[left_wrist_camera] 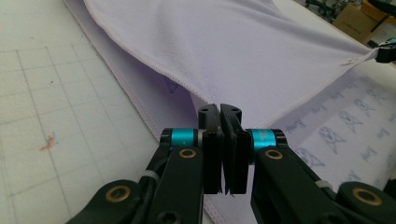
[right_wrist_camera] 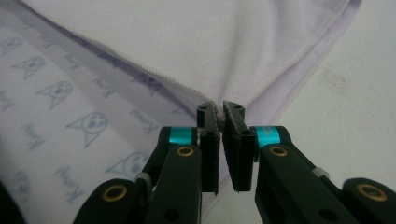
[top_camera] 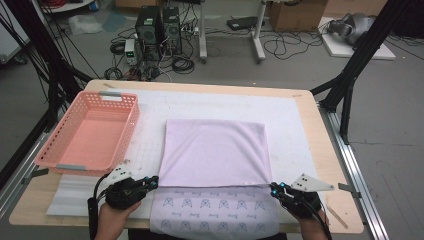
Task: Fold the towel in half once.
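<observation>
Cloth (top_camera: 215,152) lies in the middle of the desk (top_camera: 320,145), pale lilac, with its near part hanging over the desk's front edge. We judge the work to be folding it, and about one fold in. The upper layer shows the plain side and covers the far part. The printed side, with its small cat-face marks, still shows in a band nearest us.

We have the left claw (top_camera: 152,181) clamped on the near left corner of that upper layer. In the left gripper view its jaws stand tight together with the hem pinched between them. The right claw (top_camera: 276,187) is likewise closed on the near right corner, the seam caught at its tips in the right gripper view.

Between the two grips the near edge runs taut and roughly straight. What remains, as we read it, is to carry that edge to its place, lay it flat, and perhaps fold again. The pink basket (top_camera: 125,130) at the left of the desk stands empty and may be where the cloth ends up.

As folded, the upper layer looks a little wider than deep, its long axis running left to right across the desk. Its folded edge faces away from us.
</observation>
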Demonstrator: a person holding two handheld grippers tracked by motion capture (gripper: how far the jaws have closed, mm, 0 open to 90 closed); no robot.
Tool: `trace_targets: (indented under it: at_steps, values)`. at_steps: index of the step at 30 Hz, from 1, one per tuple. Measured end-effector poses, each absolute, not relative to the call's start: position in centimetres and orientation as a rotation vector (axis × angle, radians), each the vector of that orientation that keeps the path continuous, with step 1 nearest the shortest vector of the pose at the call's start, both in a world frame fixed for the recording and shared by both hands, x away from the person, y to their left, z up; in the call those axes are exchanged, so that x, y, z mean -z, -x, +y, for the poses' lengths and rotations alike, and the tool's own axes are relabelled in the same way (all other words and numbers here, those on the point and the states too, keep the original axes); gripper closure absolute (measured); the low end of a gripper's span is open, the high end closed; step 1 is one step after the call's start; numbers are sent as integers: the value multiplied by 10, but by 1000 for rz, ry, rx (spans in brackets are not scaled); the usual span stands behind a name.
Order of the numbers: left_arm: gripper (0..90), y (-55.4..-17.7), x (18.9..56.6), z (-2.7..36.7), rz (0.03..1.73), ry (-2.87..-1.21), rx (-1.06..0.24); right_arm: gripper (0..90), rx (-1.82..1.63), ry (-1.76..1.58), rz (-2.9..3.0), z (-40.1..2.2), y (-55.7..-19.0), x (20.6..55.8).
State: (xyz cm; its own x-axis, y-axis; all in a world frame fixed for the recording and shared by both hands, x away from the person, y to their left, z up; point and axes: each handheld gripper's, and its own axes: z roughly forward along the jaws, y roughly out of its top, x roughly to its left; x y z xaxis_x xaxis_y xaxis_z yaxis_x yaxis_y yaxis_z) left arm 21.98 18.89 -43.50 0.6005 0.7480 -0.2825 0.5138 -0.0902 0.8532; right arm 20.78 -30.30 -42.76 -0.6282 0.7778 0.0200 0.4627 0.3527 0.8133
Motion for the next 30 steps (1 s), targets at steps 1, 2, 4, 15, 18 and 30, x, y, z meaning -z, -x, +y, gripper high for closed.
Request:
trace_targets:
  at_steps: [1, 2, 4, 15, 18, 30]
  values:
    - [869, -217, 435, 189, 1038, -1748, -269, 848, -1172, -1089, 2254, -303, -205, 427]
    - [869, -213, 435, 190, 1036, -1747, -267, 847, -1172, -1085, 2257, -304, -202, 427]
    - [869, -207, 434, 190, 1033, -1747, -261, 848, -1173, -1080, 2263, -305, -196, 427]
    - [869, -173, 434, 190, 1012, -1766, -239, 850, -1174, -1073, 2288, -308, -163, 425]
    - [869, -163, 434, 191, 994, -1788, -228, 856, -1179, -1076, 2305, -309, -155, 422]
    - [490, -177, 435, 199, 1024, -1748, -265, 619, -1244, -1095, 2185, -322, -153, 413]
